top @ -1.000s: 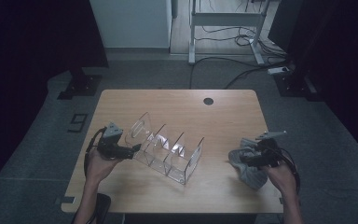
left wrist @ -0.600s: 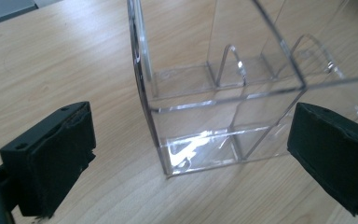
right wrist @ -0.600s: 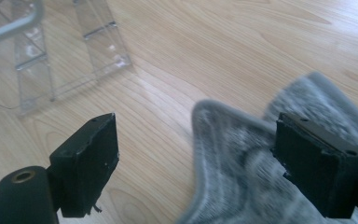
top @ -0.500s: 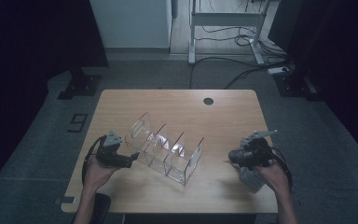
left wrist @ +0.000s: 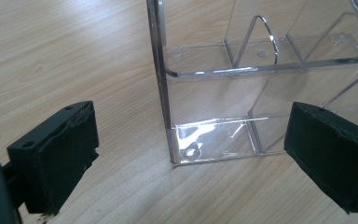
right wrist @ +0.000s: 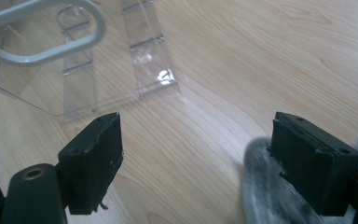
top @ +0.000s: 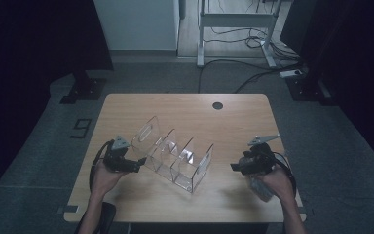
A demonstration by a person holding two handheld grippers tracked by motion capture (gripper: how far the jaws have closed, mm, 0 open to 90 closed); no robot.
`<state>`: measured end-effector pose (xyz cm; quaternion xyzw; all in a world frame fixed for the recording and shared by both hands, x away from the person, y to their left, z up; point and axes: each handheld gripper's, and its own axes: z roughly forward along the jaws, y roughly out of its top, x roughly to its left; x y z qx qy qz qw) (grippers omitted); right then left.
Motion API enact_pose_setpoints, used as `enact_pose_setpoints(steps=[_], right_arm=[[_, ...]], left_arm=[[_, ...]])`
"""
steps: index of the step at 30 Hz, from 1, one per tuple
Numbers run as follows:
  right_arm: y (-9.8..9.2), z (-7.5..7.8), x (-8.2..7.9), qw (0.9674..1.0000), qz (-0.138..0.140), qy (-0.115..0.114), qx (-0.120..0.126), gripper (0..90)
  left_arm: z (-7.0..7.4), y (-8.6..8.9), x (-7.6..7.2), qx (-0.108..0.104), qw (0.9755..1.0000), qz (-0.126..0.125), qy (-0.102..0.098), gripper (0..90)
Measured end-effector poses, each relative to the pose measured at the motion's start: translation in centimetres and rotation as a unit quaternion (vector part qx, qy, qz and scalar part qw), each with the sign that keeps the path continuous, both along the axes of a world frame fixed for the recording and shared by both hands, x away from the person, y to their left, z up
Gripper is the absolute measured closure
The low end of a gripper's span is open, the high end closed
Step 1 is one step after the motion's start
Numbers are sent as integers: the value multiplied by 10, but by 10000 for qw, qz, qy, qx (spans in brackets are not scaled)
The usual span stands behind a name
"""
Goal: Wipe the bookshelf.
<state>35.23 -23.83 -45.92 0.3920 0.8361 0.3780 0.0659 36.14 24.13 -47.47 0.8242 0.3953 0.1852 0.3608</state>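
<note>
The right gripper (top: 234, 167) has moved in toward the table's middle. From left: left gripper (top: 141, 163), jaws wide, straddles the end wall of a clear acrylic divided organizer (top: 173, 153) mid-table; right gripper gapes empty

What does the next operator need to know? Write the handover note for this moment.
Left gripper: open, jaws astride the near corner wall of the clear acrylic organizer, pads not touching it in the left gripper view.
Right gripper: open, holding nothing, apart from the organizer's other end, jaws pointed toward it.
Organizer: stands diagonally mid-table, compartments look empty.
A grey blurred object sits beside the right jaw in the right gripper view; cannot tell what it is.
Done: both grippers lined up on the organizer.
Left: probably close on the walls and move it.
</note>
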Motion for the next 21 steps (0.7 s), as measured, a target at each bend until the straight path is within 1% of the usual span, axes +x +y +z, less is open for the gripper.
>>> enact_pose_setpoints(steps=[3,6,10,13,15,17,18,19,21], right_arm=[[7,0,1,9999,88,-105,-58,175],[15,-2,3,9997,142,-163,-78,198],[26,-6,7,9993,239,-247,-166,222],[33,-6,9,9991,318,-263,-138,225],[37,-5,11,9988,379,-317,-71,234],[40,-5,11,9987,397,-313,-40,234],[42,-4,12,9984,441,-346,-38,238],[47,-2,12,9977,515,-444,-39,245],[49,-1,12,9975,536,-452,-37,246]], left_arm=[[0,-1,3,-32,10000,28,15,31],[-1,-2,6,-51,10000,38,17,32],[-2,-4,10,-89,9999,73,13,32],[-2,-5,13,-89,9999,142,15,21],[-2,-6,15,-101,9998,184,11,14],[-2,-7,16,-115,9997,201,11,14],[-2,-8,17,-118,9997,208,14,14],[-2,-9,18,-147,9997,219,10,14],[-2,-10,19,-156,9997,212,7,14]])
